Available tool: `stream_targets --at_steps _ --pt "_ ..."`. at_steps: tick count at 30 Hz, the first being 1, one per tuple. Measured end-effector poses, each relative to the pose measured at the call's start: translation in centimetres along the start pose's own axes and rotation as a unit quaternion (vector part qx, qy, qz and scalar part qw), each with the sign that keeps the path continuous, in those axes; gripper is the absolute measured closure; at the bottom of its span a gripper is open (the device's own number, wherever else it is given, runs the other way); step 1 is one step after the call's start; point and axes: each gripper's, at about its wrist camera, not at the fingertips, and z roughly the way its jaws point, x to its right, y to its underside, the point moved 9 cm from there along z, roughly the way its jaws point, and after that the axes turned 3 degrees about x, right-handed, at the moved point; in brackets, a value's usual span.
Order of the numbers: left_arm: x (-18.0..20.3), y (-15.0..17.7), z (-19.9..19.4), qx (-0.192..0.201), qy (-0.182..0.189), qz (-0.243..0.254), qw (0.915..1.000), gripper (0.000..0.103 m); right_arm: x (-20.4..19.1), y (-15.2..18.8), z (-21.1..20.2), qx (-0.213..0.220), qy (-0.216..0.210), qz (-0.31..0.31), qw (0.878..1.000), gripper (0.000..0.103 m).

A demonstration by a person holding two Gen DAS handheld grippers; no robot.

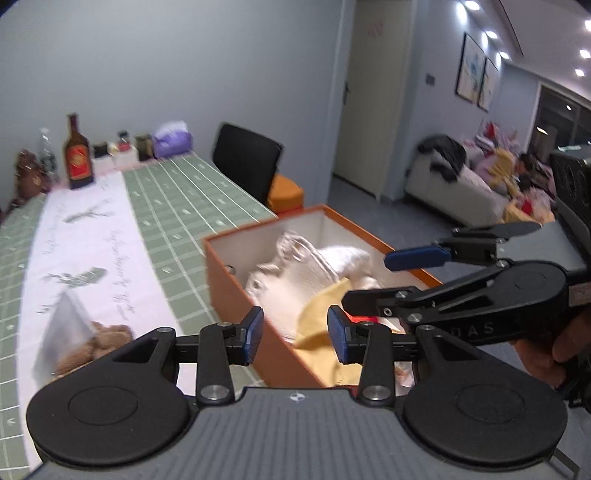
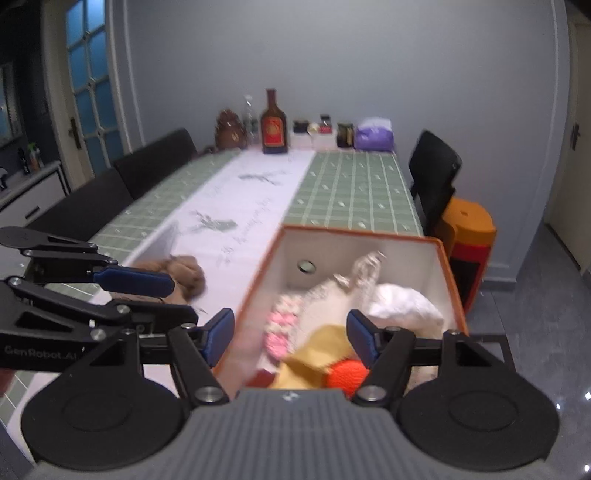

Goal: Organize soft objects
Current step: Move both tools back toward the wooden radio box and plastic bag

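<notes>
Yellow cloth [image 2: 314, 354] lies in orange box [image 1: 236, 291] on counter [image 1: 177, 206]: light, limp, so pinch a raised fold. Your left gripper [image 1: 295, 334] and right gripper [image 2: 291, 336]: jaws apart, empty.

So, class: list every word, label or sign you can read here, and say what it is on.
"GenRobot.AI": side of the left gripper.
"DAS": side of the right gripper; part of a word.
Table runner script: too blurred.
Brown bottle red label: unreadable.
Red marks on the door: unreadable.
</notes>
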Motion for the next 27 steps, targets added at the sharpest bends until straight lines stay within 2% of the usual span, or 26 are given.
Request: stream_targets --at_steps 5,8,12,18,23,27 --pt "-3.2 1.2 -4.0 0.042 -0.062 -0.015 0.9971 0.053 -5.2 0.2 -0.6 0.032 -0.028 -0.023 0.999 0.035" --pt "-5.3 2.8 -5.8 0.051 -0.089 -0.040 0.9940 0.053 -8.3 0.8 -0.7 0.050 -0.039 -0.036 0.997 0.030" --pt "-8.0 5.3 -7.4 0.047 -0.118 -0.073 0.9892 0.053 -12.1 2.2 -0.1 0.058 -0.051 -0.052 0.996 0.029" --pt "-11.2 9.3 -8.6 0.027 -0.129 -0.125 0.9833 0.053 -15.7 5.4 2.2 0.029 -0.075 -0.024 0.996 0.029" --pt "-12.7 11.4 -8.9 0.013 -0.134 -0.132 0.9822 0.052 -17.1 7.1 4.3 0.005 -0.074 -0.009 0.997 0.029" --pt "-13.4 11.8 -9.0 0.011 -0.130 -0.130 0.9830 0.052 -17.7 7.2 5.1 -0.004 -0.070 -0.014 0.997 0.029"
